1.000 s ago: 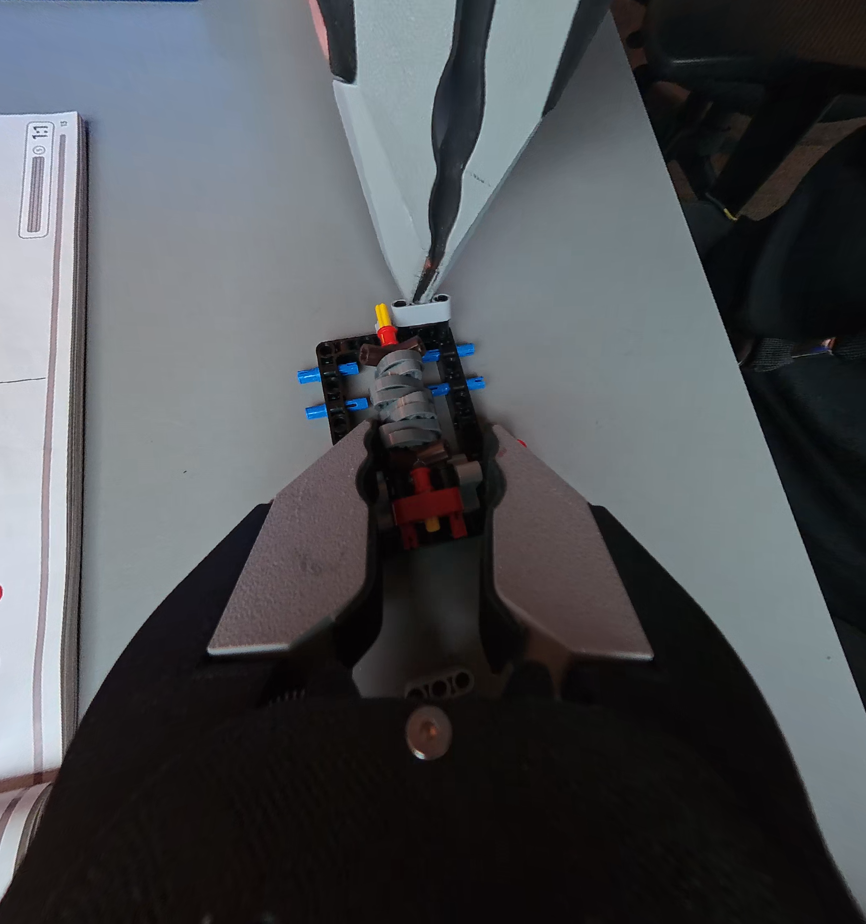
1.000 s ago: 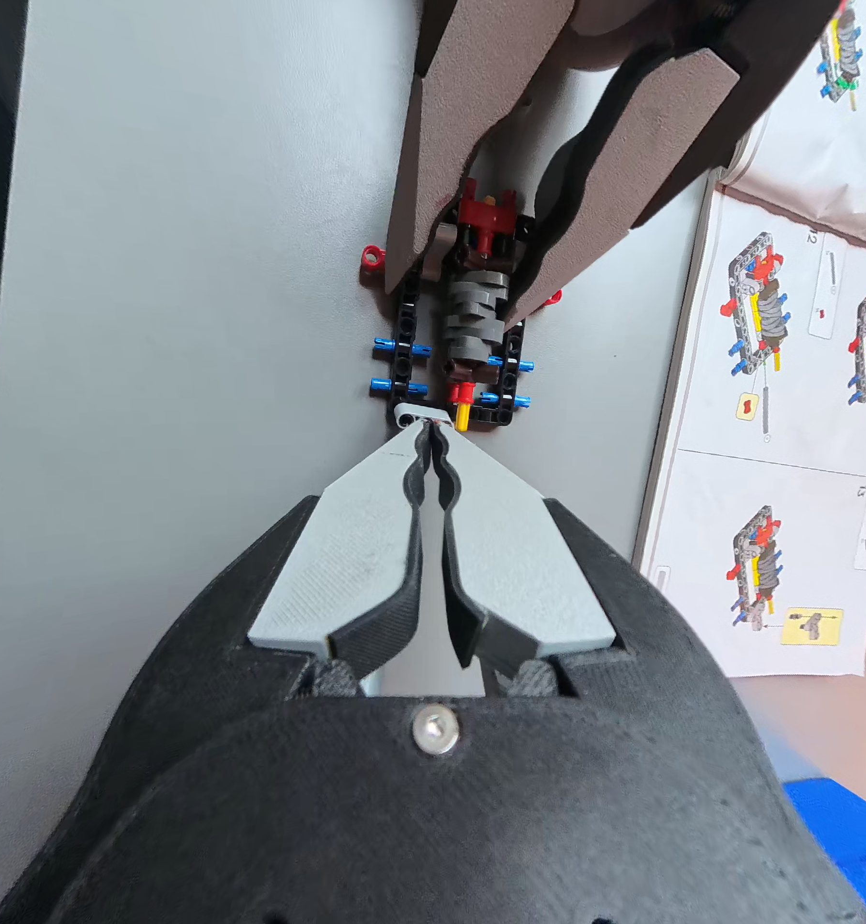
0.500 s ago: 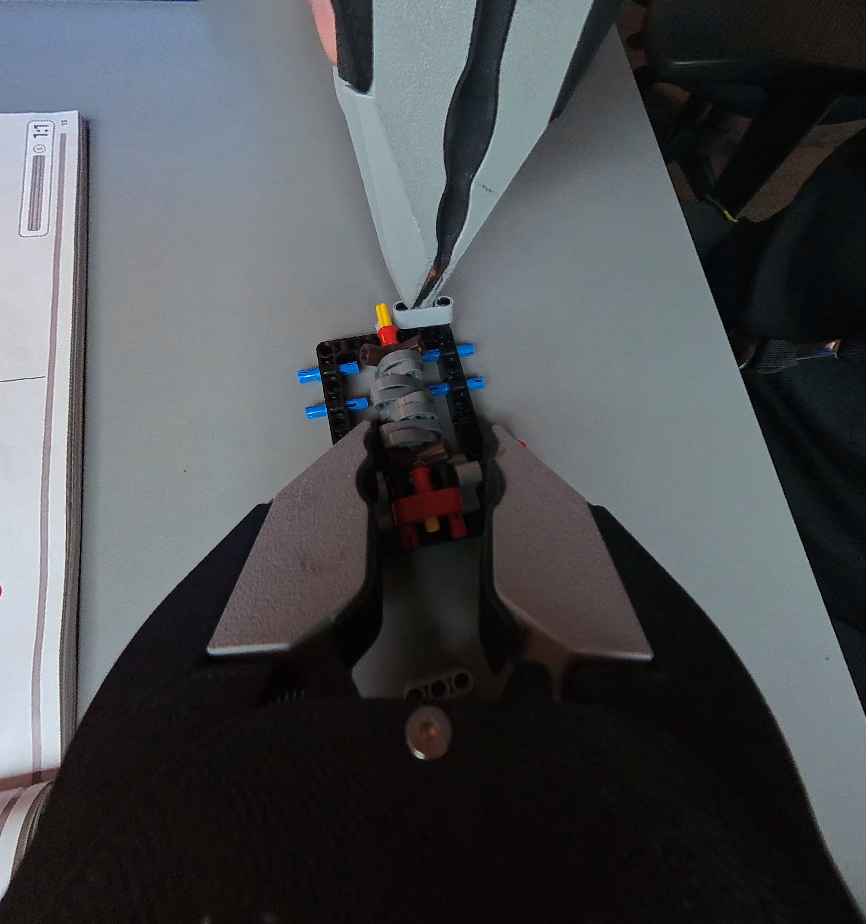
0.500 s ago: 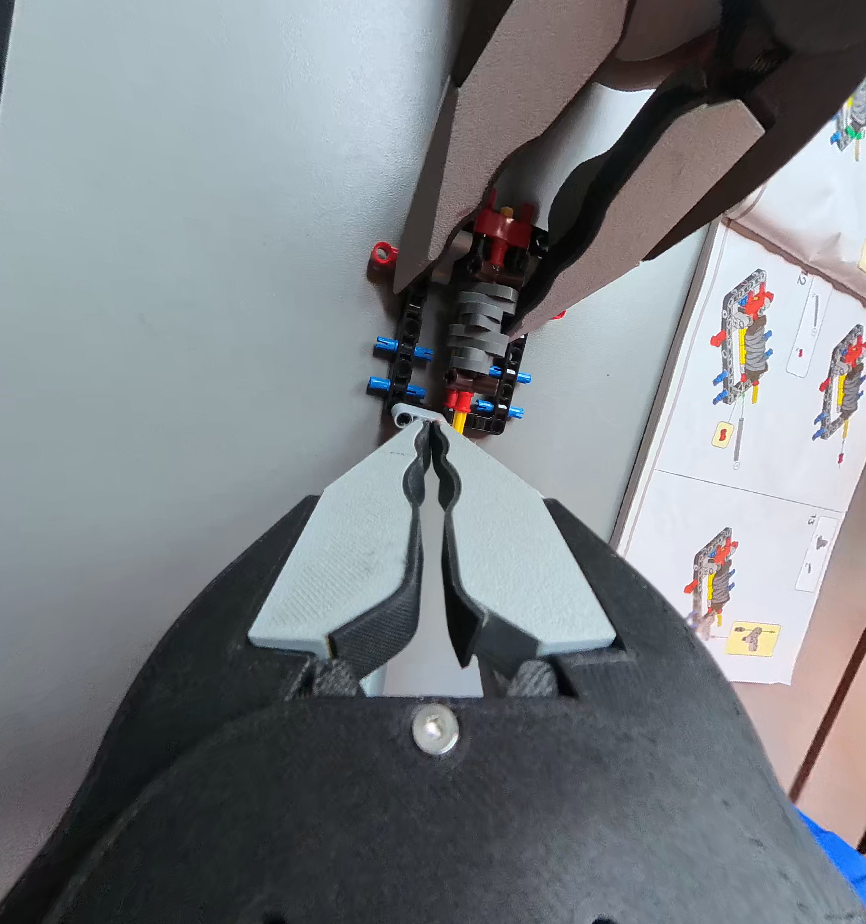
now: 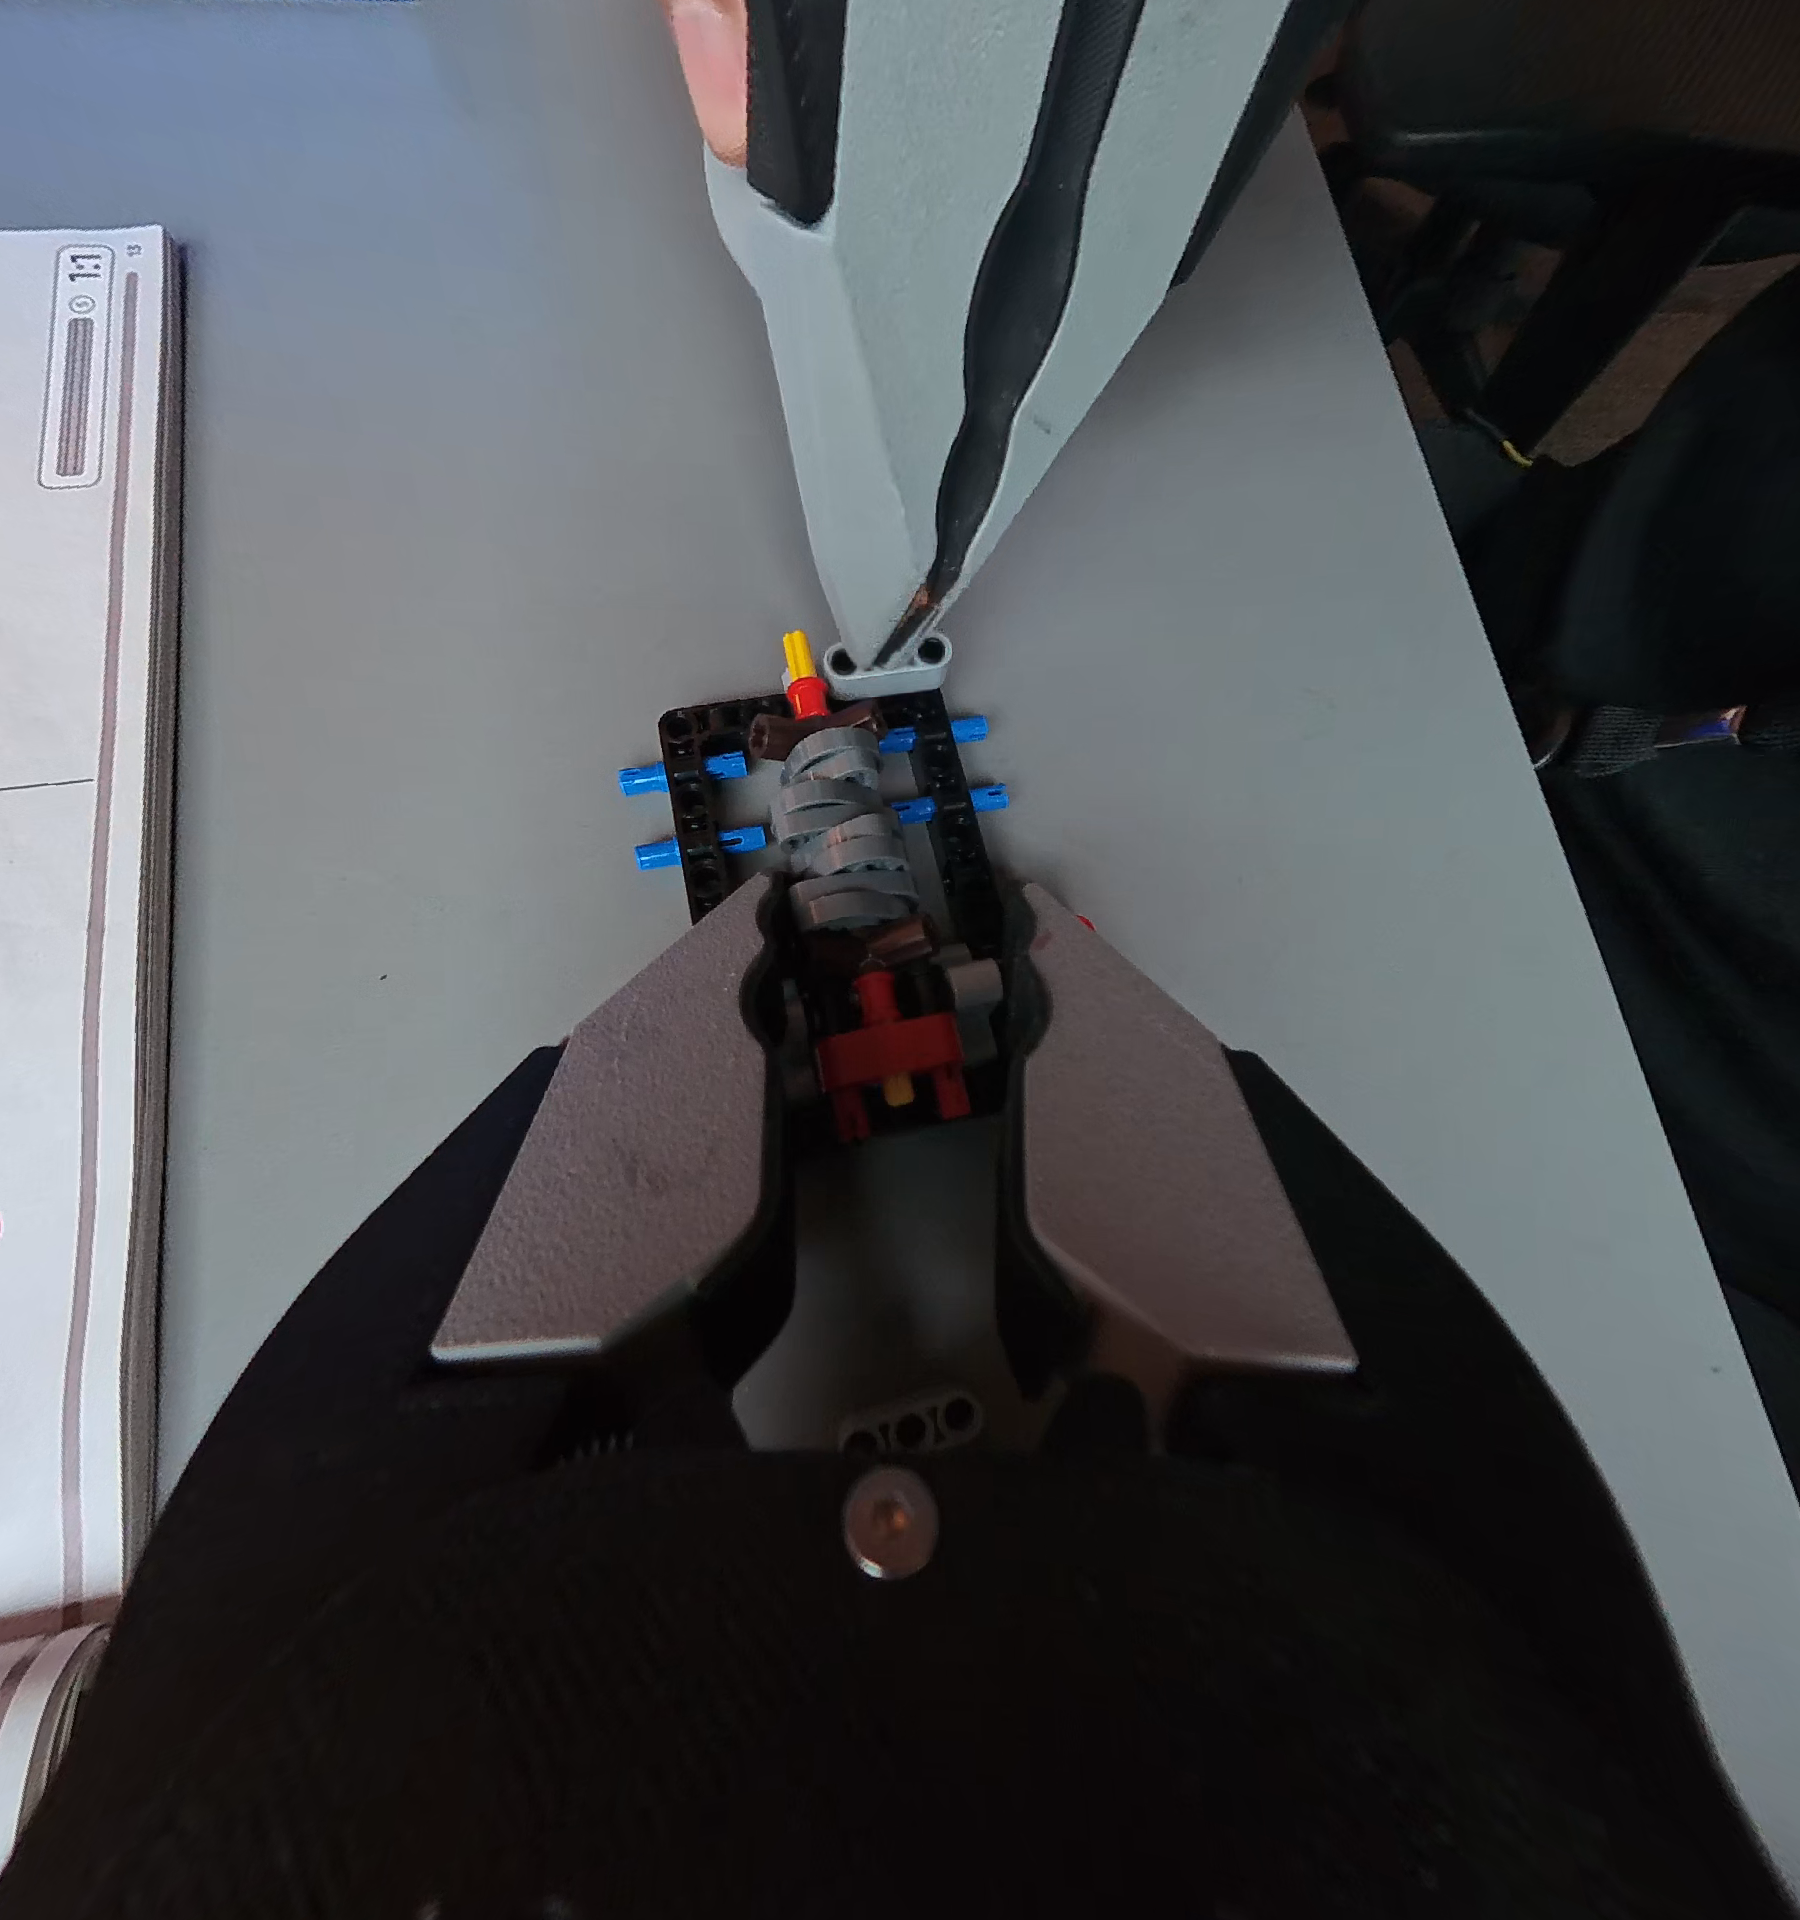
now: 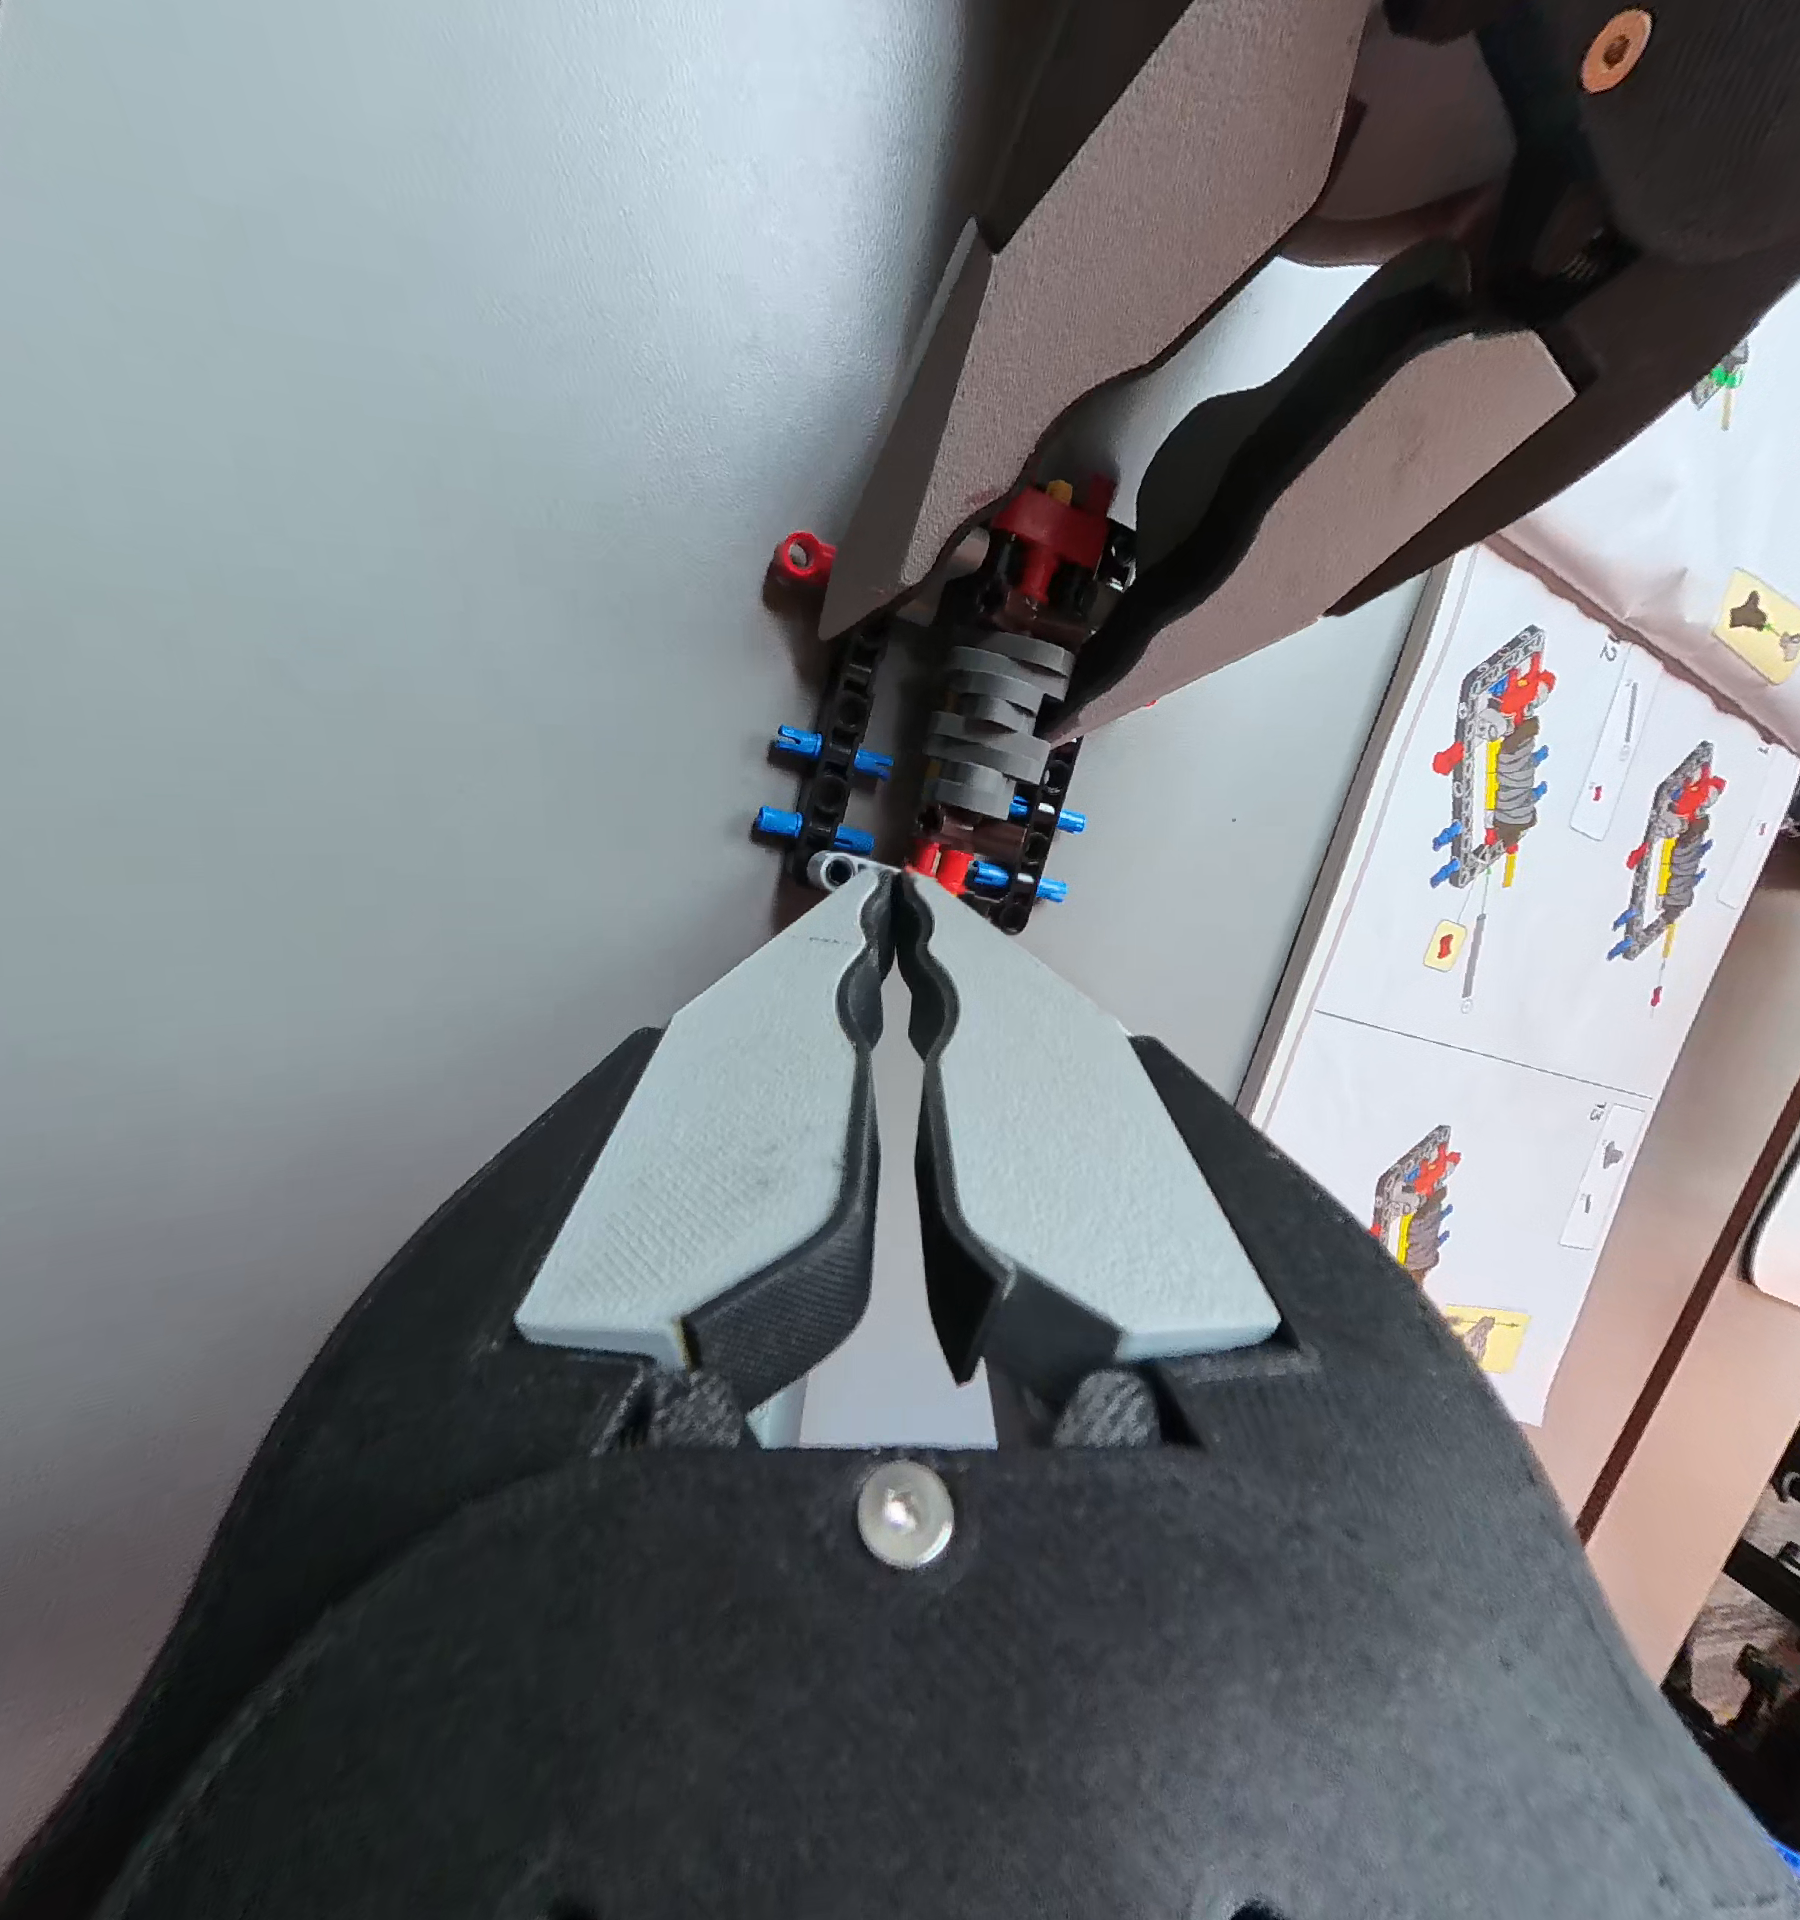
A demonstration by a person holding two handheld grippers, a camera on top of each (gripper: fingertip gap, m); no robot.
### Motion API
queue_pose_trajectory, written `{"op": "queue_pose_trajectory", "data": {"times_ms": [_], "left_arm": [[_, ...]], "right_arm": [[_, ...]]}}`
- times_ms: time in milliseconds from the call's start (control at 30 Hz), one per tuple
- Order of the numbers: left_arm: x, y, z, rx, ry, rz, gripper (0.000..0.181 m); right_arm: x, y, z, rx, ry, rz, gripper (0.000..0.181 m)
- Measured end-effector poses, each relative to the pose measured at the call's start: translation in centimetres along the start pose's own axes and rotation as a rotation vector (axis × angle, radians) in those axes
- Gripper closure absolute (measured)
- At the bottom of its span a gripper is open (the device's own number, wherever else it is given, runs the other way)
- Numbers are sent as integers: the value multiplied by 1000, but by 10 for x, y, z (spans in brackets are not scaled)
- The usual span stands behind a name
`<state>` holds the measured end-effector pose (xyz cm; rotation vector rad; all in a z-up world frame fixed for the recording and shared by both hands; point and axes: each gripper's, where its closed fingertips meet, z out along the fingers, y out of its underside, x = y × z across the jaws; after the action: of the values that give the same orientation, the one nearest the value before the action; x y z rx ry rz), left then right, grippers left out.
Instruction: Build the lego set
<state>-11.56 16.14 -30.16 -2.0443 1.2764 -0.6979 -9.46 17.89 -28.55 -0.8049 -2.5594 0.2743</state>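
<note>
A black Lego frame [image 5: 693, 821] with blue pins, grey crank pieces [image 5: 842, 826] and a red part at its near end lies on the grey table. My left gripper [image 5: 885, 914] is shut on the frame's near end and holds it down; it also shows from the right wrist view [image 6: 969, 644]. My right gripper [image 6: 891, 883] is shut on a small light grey beam [image 5: 888, 665] and holds it at the frame's far end, beside the yellow axle [image 5: 794, 655]. In the right wrist view only the beam's tip [image 6: 836, 865] shows, touching the frame [image 6: 844, 717].
An open instruction booklet lies left of the frame [image 5: 34, 831] and shows at the right in the right wrist view [image 6: 1498, 883]. A small red piece [image 6: 800, 553] lies by the left gripper's finger. A loose grey beam [image 5: 911, 1421] lies under my left gripper. The table edge [image 5: 1498, 831] runs on the right. The tips of one gripper are about 4 centimeters away from the tips of the other.
My right gripper has tilted and swung round a little while keeping the grey beam at the frame's end. The left gripper and the frame have stayed put.
</note>
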Motion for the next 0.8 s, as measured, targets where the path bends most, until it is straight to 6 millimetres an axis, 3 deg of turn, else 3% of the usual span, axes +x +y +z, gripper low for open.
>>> {"op": "queue_pose_trajectory", "data": {"times_ms": [200,600,800], "left_arm": [[1,-2,1,7,8,-13,143],[2,-2,2,9,15,-24,144],[2,-3,2,9,22,-34,144]], "right_arm": [[-1,-3,5,24,-3,12,181],[-2,4,-3,246,61,198,181],[-2,4,-2,229,71,158,181]]}}
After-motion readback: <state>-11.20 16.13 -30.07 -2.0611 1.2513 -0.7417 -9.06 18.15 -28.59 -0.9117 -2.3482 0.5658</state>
